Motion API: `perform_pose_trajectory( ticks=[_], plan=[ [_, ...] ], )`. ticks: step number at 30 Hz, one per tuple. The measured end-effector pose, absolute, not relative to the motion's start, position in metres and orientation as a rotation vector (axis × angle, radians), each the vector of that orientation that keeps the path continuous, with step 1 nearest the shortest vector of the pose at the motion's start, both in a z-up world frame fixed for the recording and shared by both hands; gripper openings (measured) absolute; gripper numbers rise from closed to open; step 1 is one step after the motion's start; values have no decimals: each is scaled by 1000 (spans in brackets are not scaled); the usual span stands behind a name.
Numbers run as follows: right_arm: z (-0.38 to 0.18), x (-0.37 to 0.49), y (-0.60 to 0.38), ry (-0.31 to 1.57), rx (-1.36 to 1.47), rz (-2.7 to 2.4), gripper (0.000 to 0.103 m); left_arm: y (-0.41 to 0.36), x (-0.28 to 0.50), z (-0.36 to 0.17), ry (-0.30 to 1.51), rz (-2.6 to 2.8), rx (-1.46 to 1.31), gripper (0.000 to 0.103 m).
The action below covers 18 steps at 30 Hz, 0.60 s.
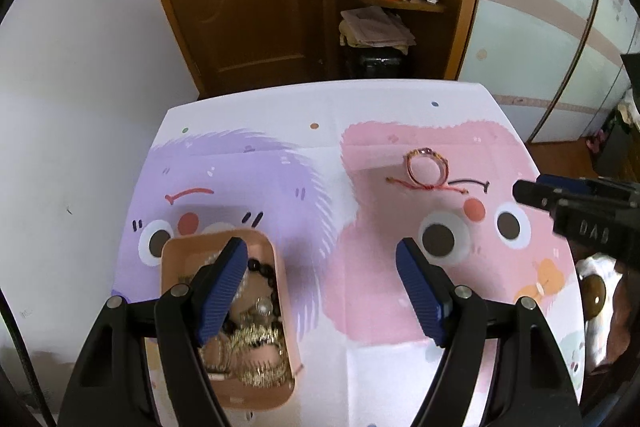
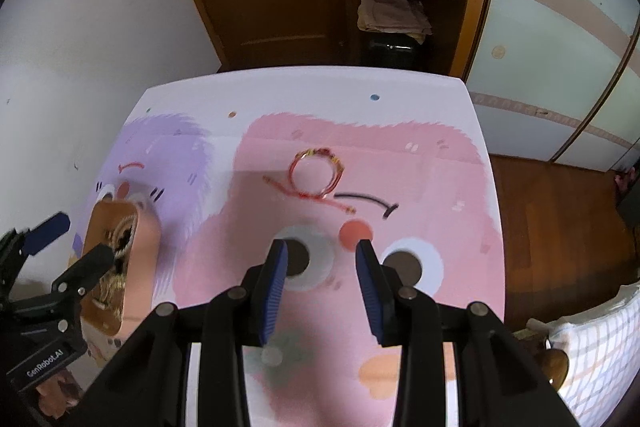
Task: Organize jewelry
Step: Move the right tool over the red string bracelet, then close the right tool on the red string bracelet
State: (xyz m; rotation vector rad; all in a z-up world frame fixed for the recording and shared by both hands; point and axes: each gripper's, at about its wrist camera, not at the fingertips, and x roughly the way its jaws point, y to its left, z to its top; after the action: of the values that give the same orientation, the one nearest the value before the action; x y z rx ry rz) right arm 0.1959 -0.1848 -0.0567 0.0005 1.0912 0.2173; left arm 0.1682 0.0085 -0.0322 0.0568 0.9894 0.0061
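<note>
R gripper: jaws part-open, nothing between the pads; held above the pink figure on the tablecloth, pointed steeply down. L gripper: jaws wide apart, nothing gripped; its left pad is seen over the pink tray, the right pad over bare cloth.

Red cord bracelet is found beyond the R jaws, well apart from them, flat on the pink patch. Loop lies roughly round, charm section on the far arc; the two cord tails run from the knot on the near arc, one to the left, one to the near right, so the long axis is set approx. crosswise to the R fingers.

Tray is already heaped w/ beads, pearl and gilt chain.

Step judged: reach for the bracelet, not yet begun to close. Next move prob. needs R gripper advanced and lowered, one pad inside the loop or both across the cord, then transfer to the tray.
</note>
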Motion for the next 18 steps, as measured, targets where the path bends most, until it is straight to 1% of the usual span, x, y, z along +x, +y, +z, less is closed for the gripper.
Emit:
perform_pose_trajectory(
  ticks=[8, 18],
  plan=[
    [-61, 255, -192, 1154, 22, 206, 36, 13, 203, -41, 1011, 20, 36, 75],
    [-125, 309, -181, 1294, 51, 148, 35, 18, 227, -64, 1054, 30, 5, 75]
  ],
)
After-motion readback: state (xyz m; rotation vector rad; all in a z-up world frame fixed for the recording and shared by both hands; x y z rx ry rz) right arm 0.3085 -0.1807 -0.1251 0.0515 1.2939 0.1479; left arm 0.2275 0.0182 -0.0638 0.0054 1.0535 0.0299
